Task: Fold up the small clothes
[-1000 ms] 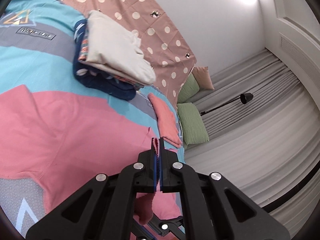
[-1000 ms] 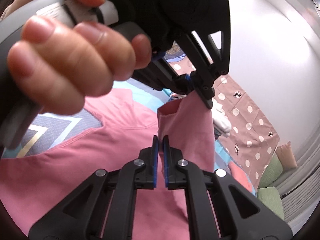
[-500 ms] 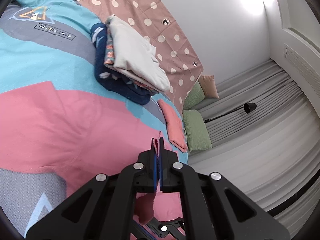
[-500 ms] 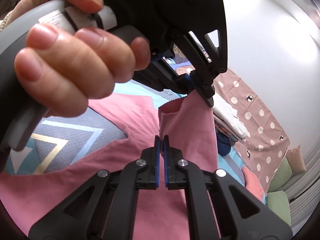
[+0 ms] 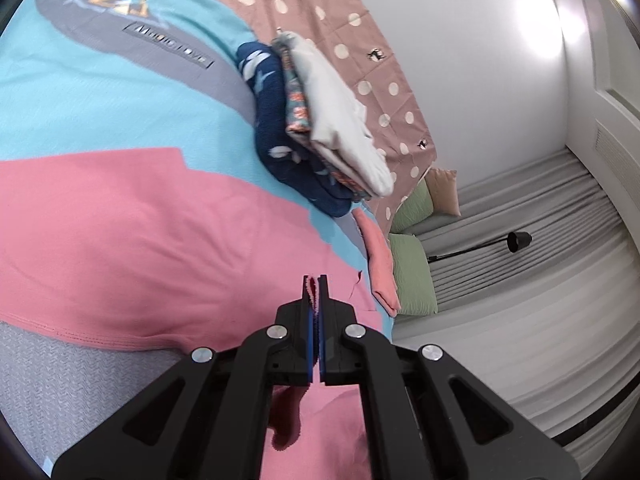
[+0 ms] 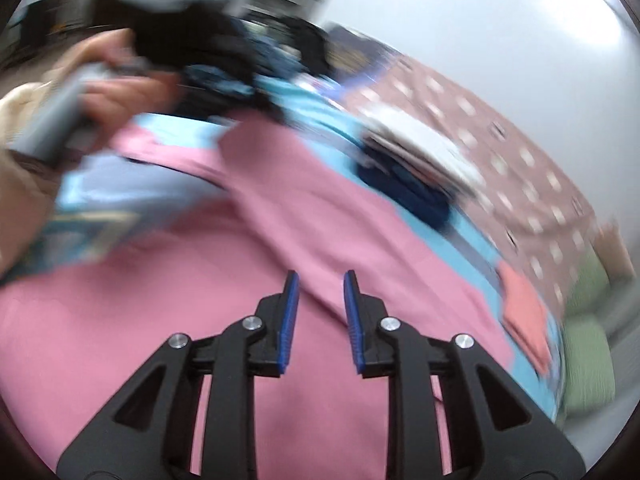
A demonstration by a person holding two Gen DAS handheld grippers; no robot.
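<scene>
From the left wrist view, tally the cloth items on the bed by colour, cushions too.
Pink garment: 1
Salmon folded piece: 1
Navy folded piece: 1
Patterned folded piece: 1
White folded piece: 1
Green cushions: 2
Beige cushion: 1
Total: 8

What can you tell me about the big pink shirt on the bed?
The pink shirt is soft, thin-looking cloth with a stitched hem, lying spread over the blue and grey bed cover. One part is folded across its middle, like a sleeve or side. The left gripper is shut on a bit of its edge, lifting that bit slightly. The right gripper hangs over the shirt with its jaws opening and nothing pinched between them. A stack of folded clothes sits close beside it.
</scene>
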